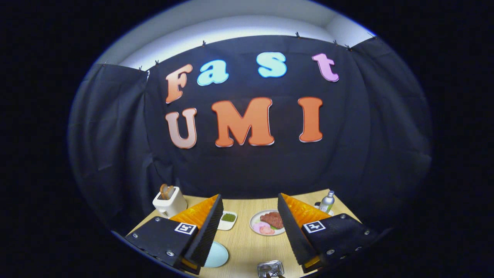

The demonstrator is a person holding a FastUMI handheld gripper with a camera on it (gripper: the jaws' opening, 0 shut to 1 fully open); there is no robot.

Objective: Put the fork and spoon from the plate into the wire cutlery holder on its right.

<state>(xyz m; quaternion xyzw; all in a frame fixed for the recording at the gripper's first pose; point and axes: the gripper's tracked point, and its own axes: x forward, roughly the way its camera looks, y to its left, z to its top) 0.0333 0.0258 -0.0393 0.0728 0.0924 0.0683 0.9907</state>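
Note:
My gripper (250, 197) is held above the wooden table (243, 239), open, with a wide gap and nothing between its fingers. Low between the fingers, close to me, stands a shiny metal holder (270, 268), cut off so that only its top is visible. To its left lies a pale blue plate (217, 255), partly hidden behind the left finger (206, 227). I cannot make out any cutlery on the part of the plate that shows.
Beyond the fingers, a white plate with meat and pink slices (268, 222) and a small white dish of green sauce (227, 219). A white toaster with bread (169, 200) stands far left, a silver bottle (327, 201) far right. The black cloth wall closes the back.

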